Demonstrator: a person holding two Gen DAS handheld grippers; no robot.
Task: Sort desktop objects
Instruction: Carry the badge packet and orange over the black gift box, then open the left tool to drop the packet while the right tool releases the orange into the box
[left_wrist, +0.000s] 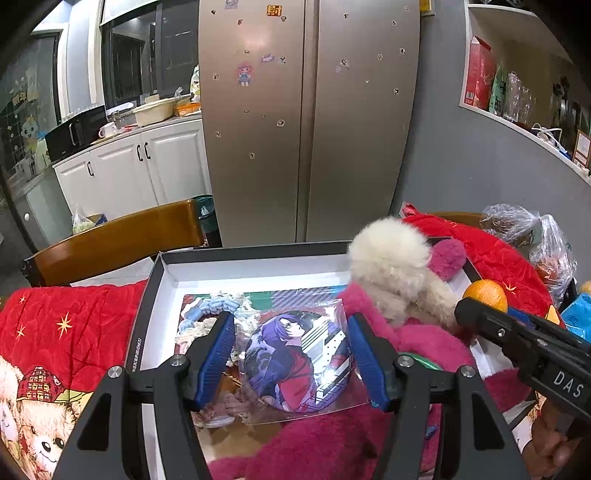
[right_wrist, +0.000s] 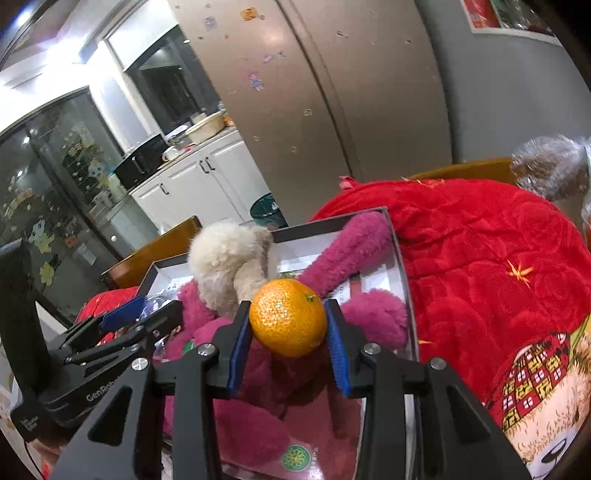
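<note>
Right wrist view shows the right gripper pinching an orange between its blue pads, held above the pink plush that fills the near right part of the box. A cream plush sits on top of the pink one, just behind the orange. Left wrist view shows the left gripper hovering over the box with its jaws spread and nothing pressed between them; under it lies a round badge in a clear sleeve, on top of other small items in the box. The box rests on a red blanket, with a fridge behind.
</note>
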